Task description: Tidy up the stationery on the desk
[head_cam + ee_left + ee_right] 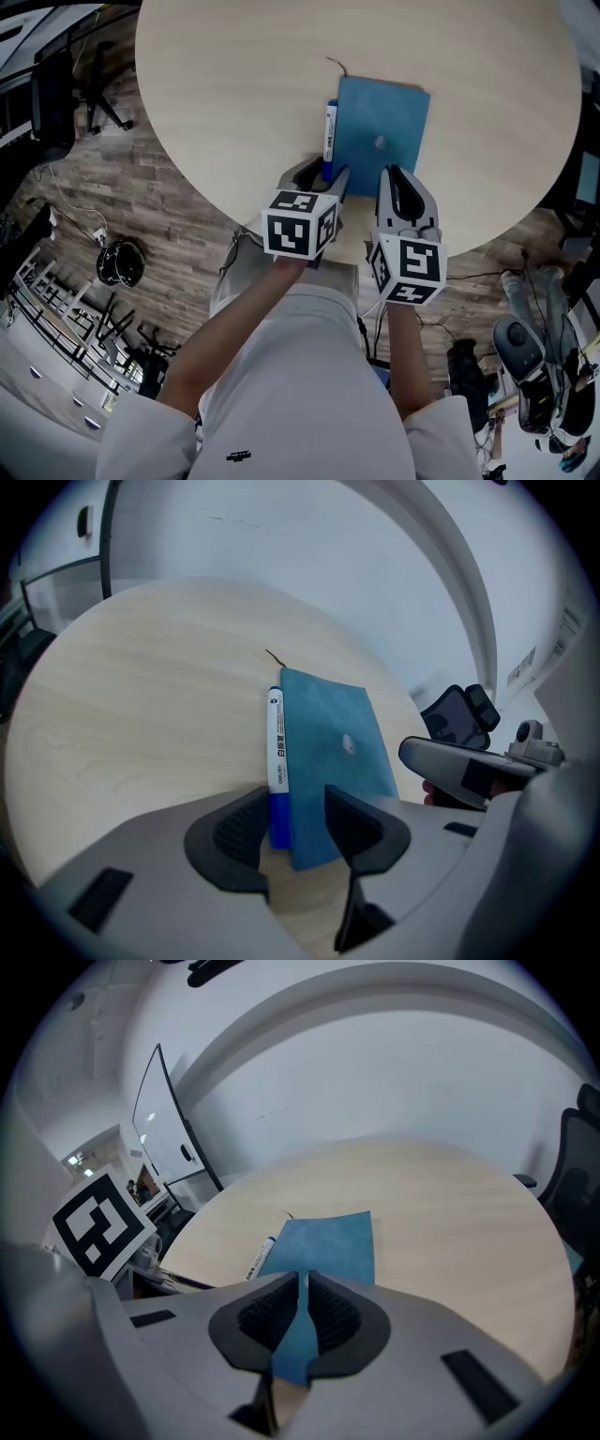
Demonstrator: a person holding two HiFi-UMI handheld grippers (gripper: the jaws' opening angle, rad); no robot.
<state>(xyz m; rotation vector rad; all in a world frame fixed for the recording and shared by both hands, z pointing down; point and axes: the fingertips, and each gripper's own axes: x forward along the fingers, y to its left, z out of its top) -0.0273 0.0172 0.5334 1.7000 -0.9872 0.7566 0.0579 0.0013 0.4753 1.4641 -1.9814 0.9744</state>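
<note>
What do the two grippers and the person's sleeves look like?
Both the left claw and the right claw are grey shells with black ribbed pads. Each carries a white cube with black square markers. The sleeves are light grey.

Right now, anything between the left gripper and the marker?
Nothing blocks it. The marker lies with its blue end between the left gripper's open jaws. But the blue notebook's near corner sits between them too, right beside the marker, and the right gripper is clamped on the notebook's near edge.
</note>
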